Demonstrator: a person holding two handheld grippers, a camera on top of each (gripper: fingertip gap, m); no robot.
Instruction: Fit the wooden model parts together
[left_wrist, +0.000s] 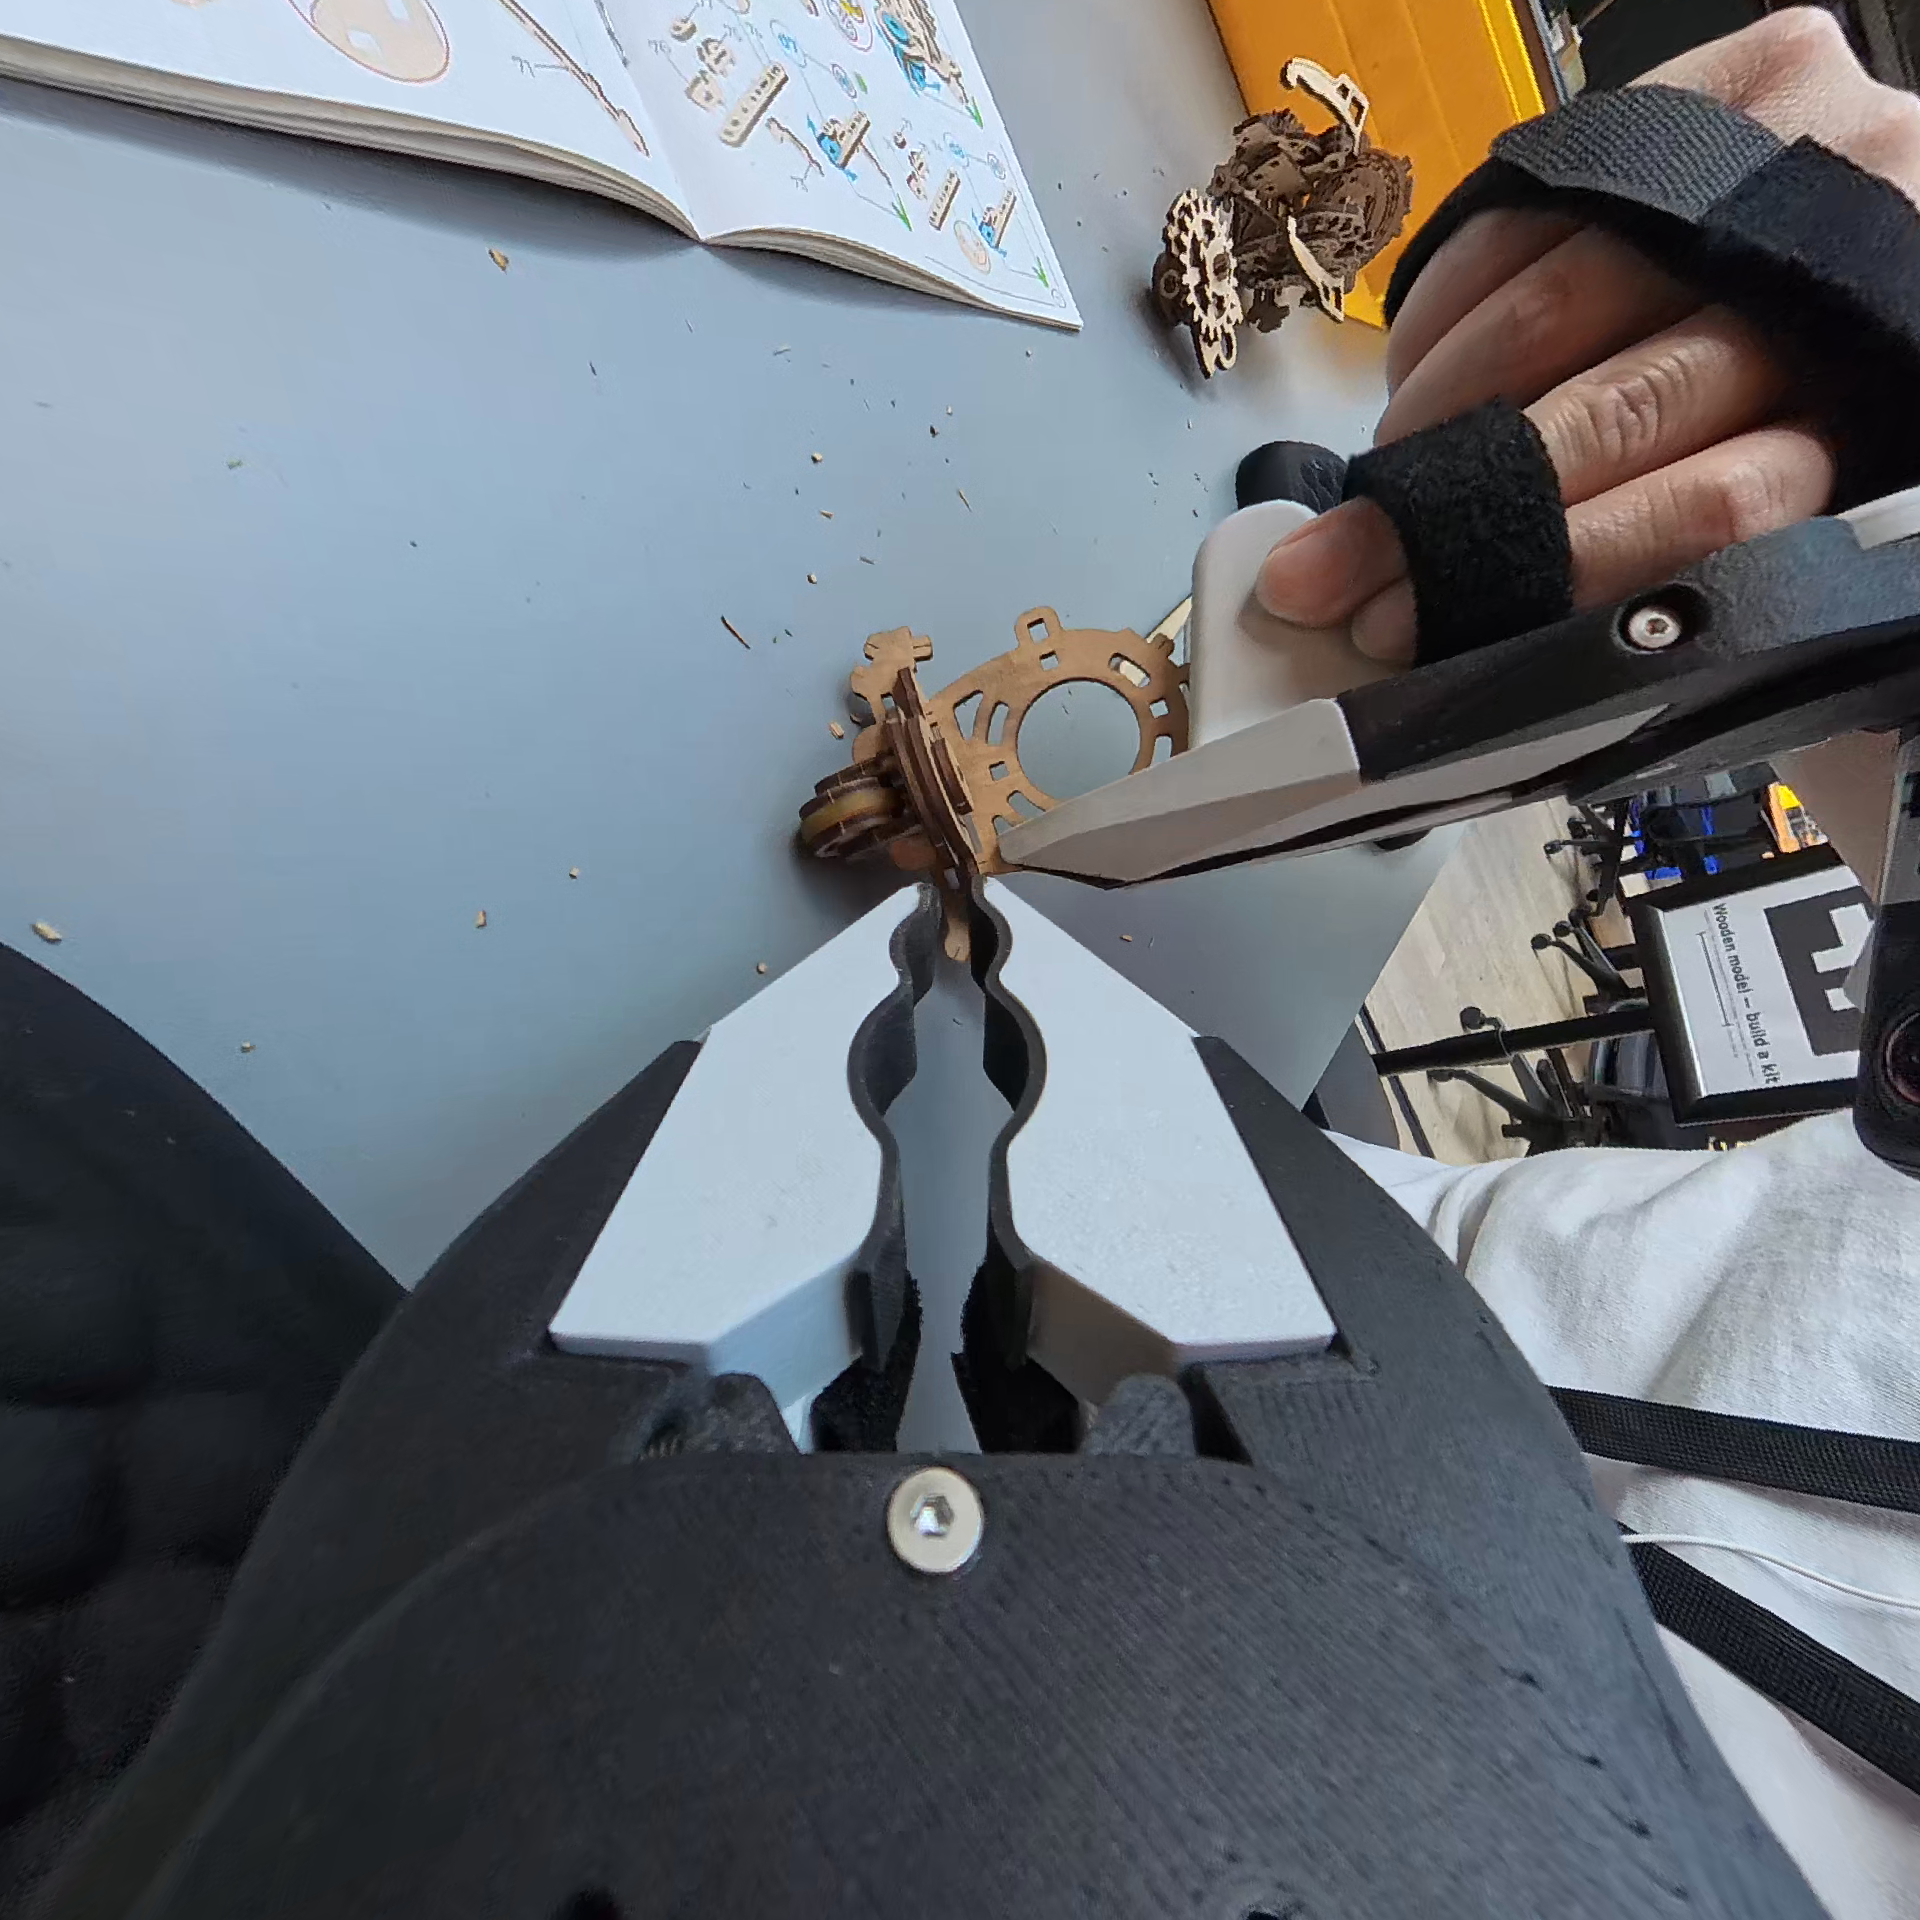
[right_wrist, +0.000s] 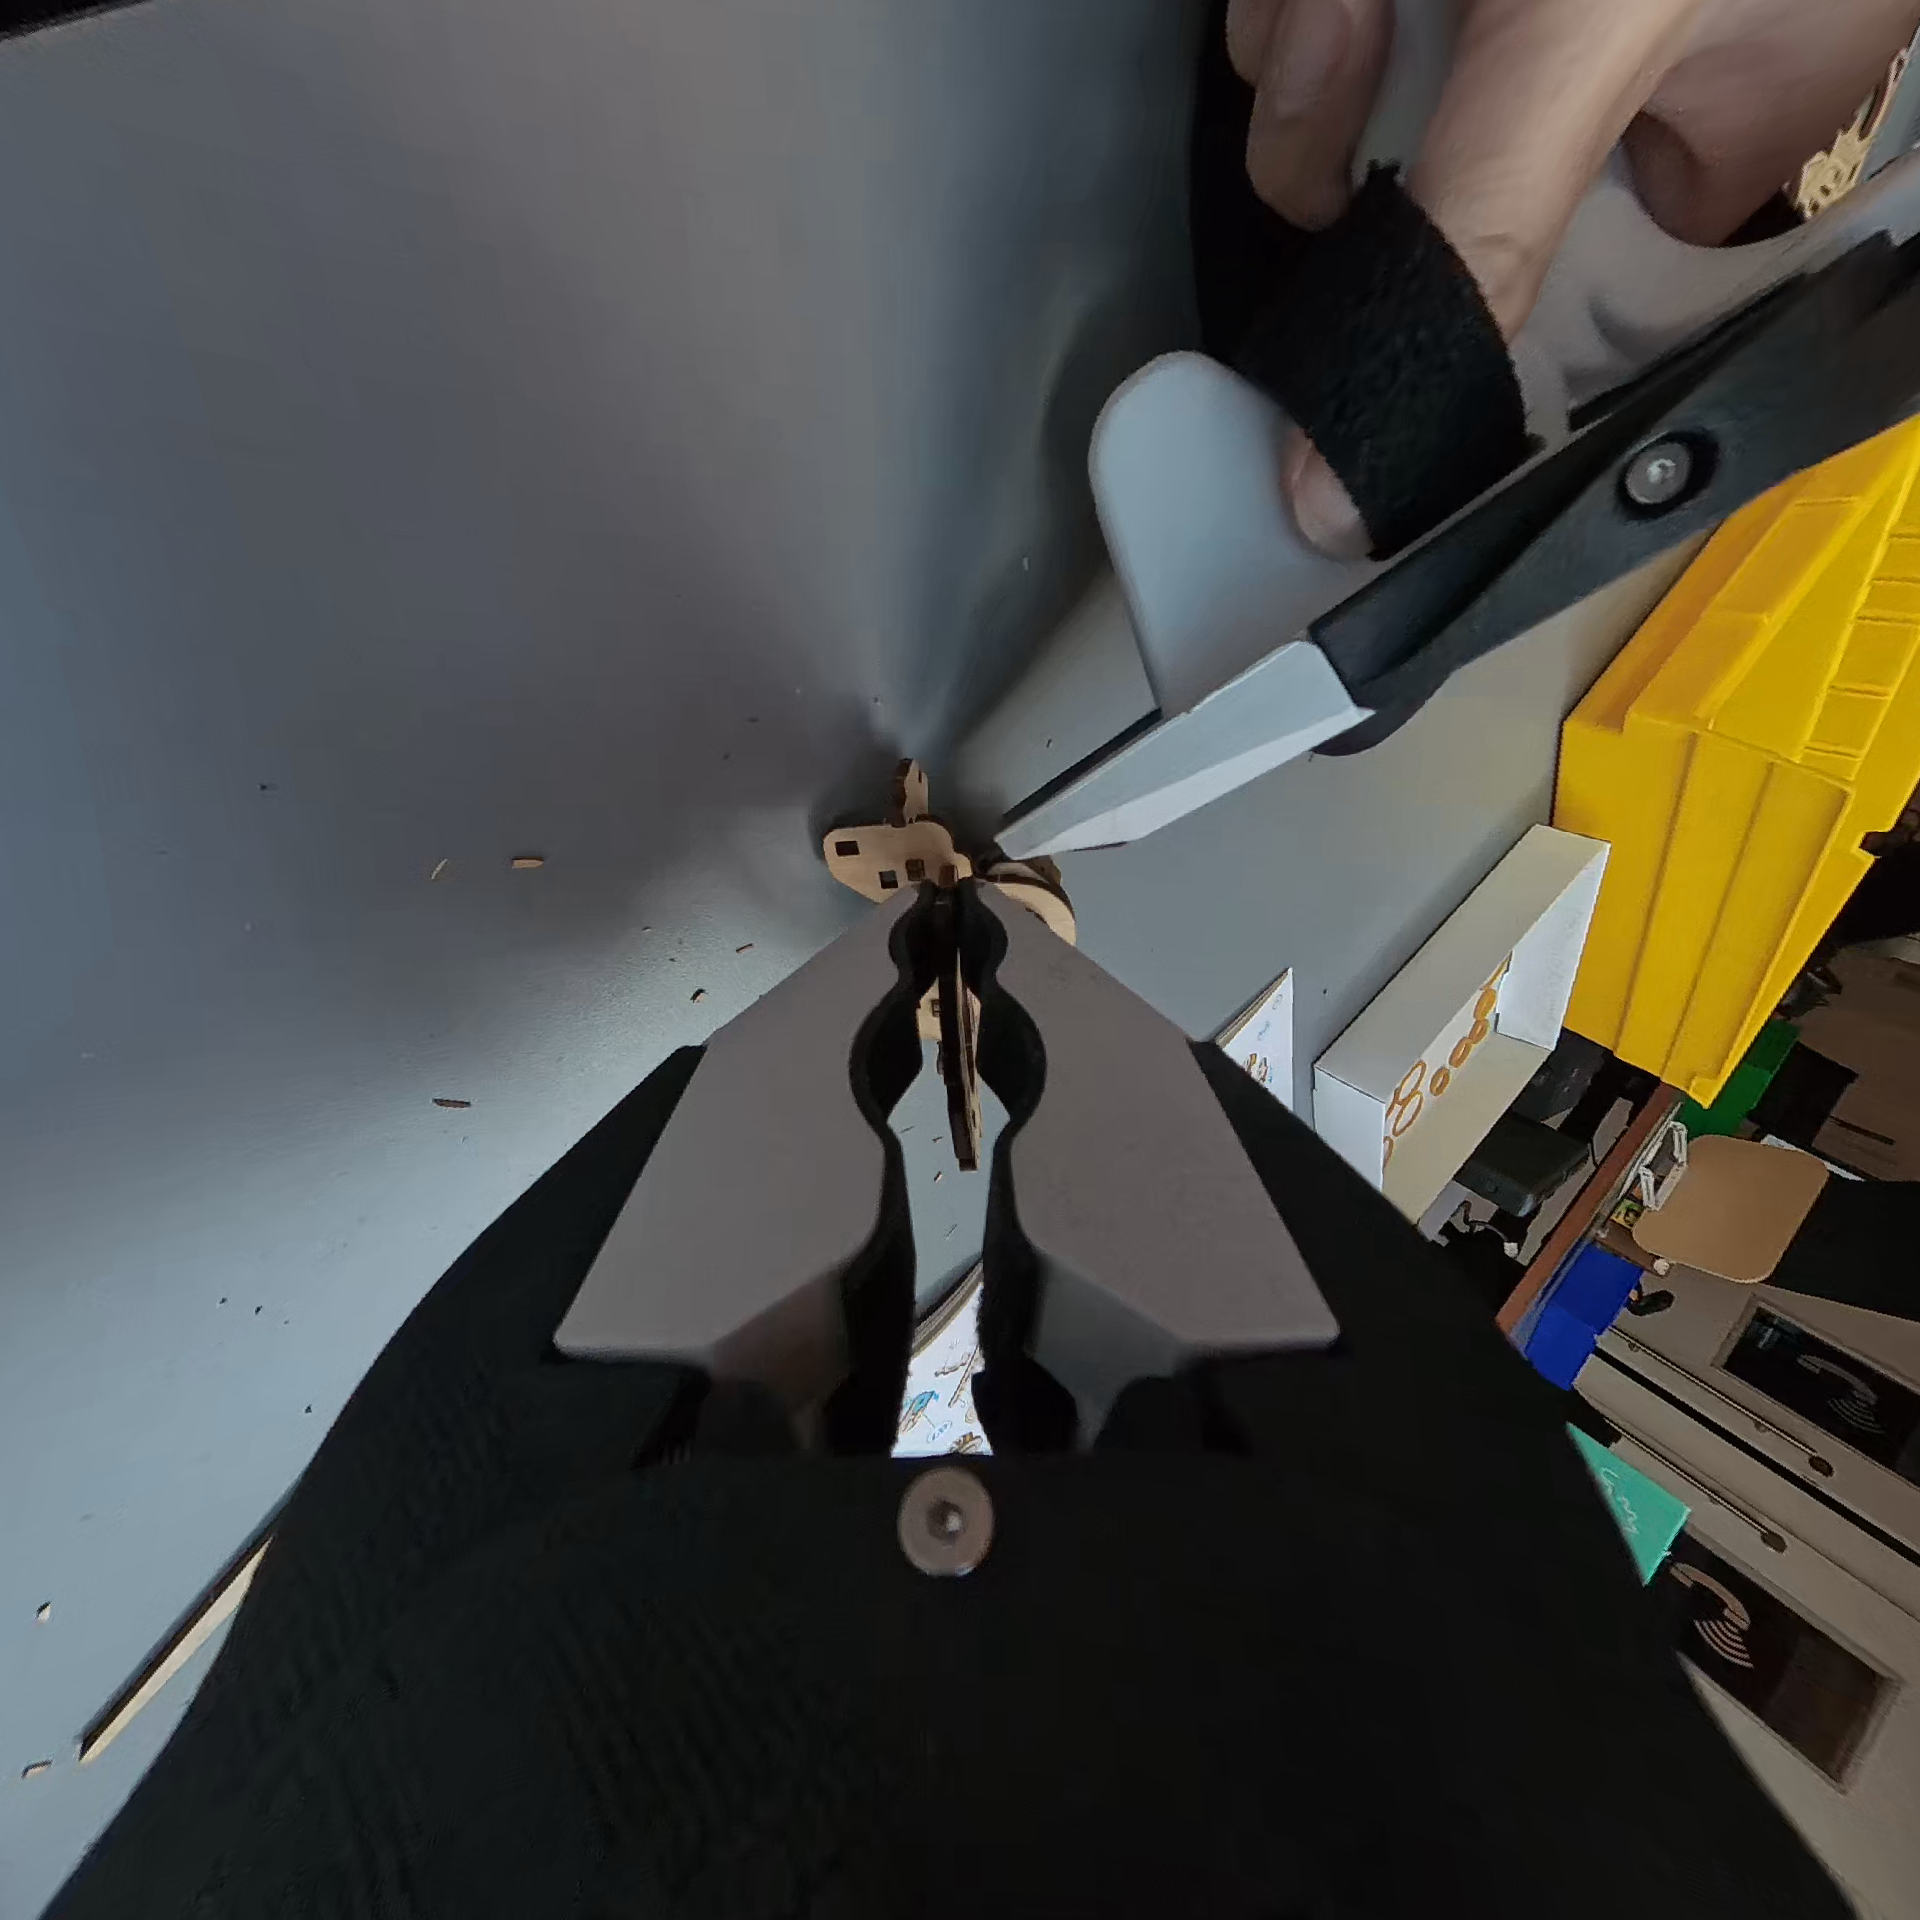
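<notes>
Both grippers meet low over the grey table (left_wrist: 416, 623). My left gripper (left_wrist: 956, 920) is shut on the lower tab of a small layered wooden sub-assembly (left_wrist: 894, 800) with a little wheel. My right gripper (left_wrist: 1013, 854) comes in from the right, shut on the edge of a flat wooden ring plate (left_wrist: 1070, 727) that touches the sub-assembly. In the right wrist view my right gripper (right_wrist: 940, 896) holds that plate (right_wrist: 961, 1049) edge-on between its fingers. The sub-assembly (right_wrist: 883, 854) sits just past the tips, and the left gripper (right_wrist: 1006, 831) reaches it from the upper right.
An open instruction booklet (left_wrist: 727, 125) lies at the far side. A built gear assembly (left_wrist: 1278, 218) stands by a yellow bin (right_wrist: 1766, 748). A white box (right_wrist: 1455, 1039) stands near the bin. Wood chips (left_wrist: 735, 631) are scattered across the table. Left and right tips are no more than a few centimetres apart.
</notes>
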